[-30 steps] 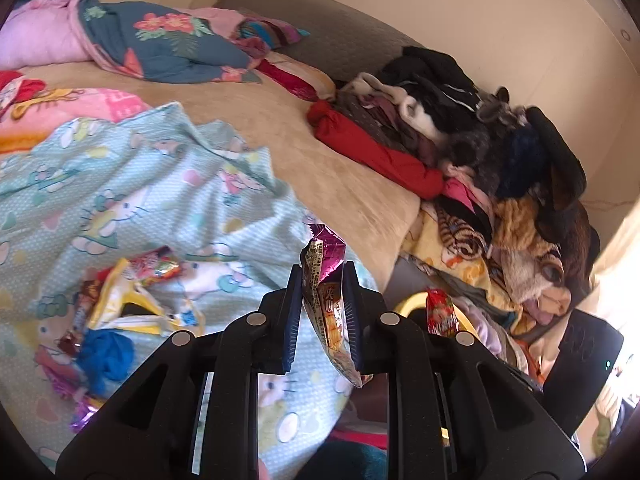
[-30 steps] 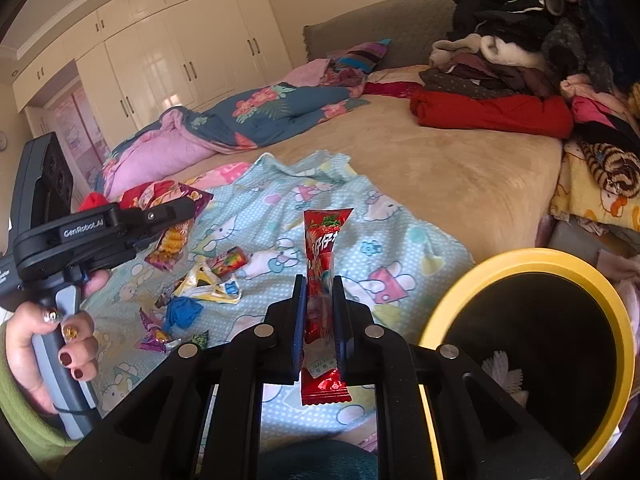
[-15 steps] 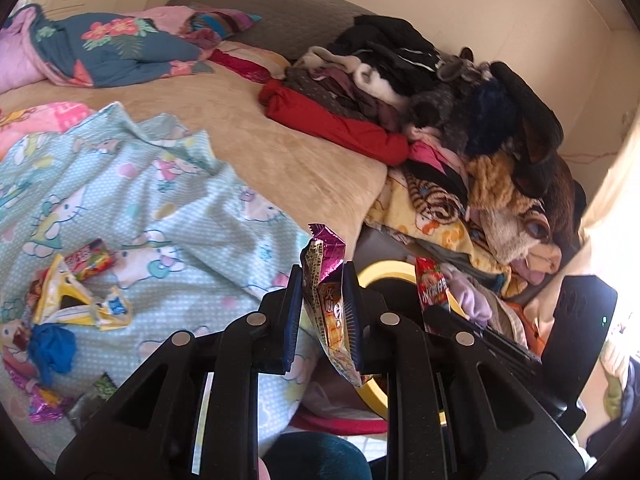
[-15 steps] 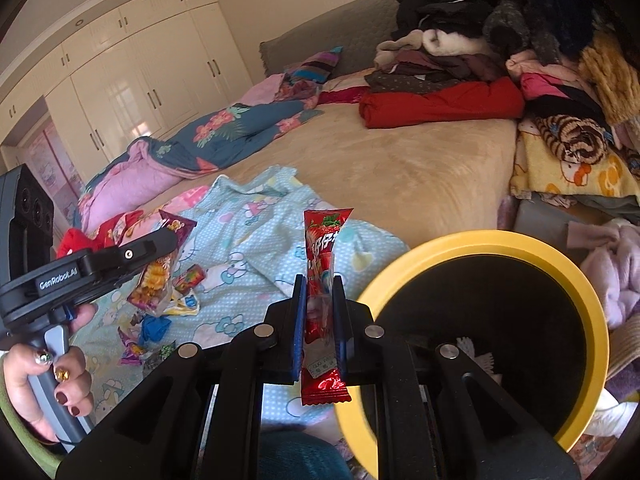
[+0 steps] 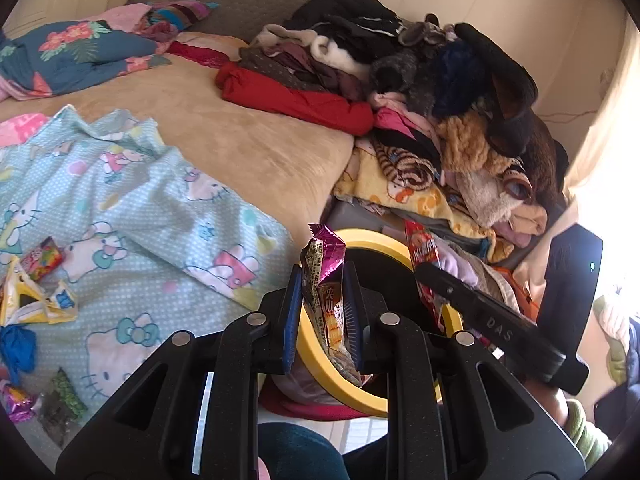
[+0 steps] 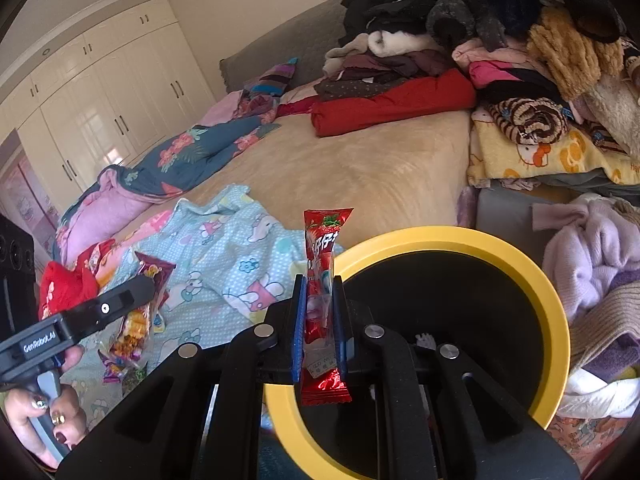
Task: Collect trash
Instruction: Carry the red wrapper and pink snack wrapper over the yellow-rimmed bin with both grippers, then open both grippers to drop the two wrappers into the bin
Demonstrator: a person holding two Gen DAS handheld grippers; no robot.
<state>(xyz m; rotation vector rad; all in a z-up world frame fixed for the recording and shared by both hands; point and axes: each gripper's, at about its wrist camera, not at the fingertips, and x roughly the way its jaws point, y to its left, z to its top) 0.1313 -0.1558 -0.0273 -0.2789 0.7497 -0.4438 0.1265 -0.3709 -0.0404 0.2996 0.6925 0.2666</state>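
Note:
My left gripper is shut on a pink and orange snack wrapper held upright at the near rim of the yellow-rimmed black bin. My right gripper is shut on a red strawberry snack wrapper, held at the bin's left rim. The right gripper with its red wrapper also shows over the bin in the left wrist view. The left gripper with its wrapper shows at the left of the right wrist view. Several more wrappers lie on the light blue Hello Kitty sheet.
The bin stands on the floor beside the bed. A big pile of clothes and plush toys rises behind the bin. A floral quilt lies at the bed's far side, white wardrobes beyond.
Both grippers have swung right, from over the sheet to the bin, each still holding its wrapper. The bin now fills more of both views.

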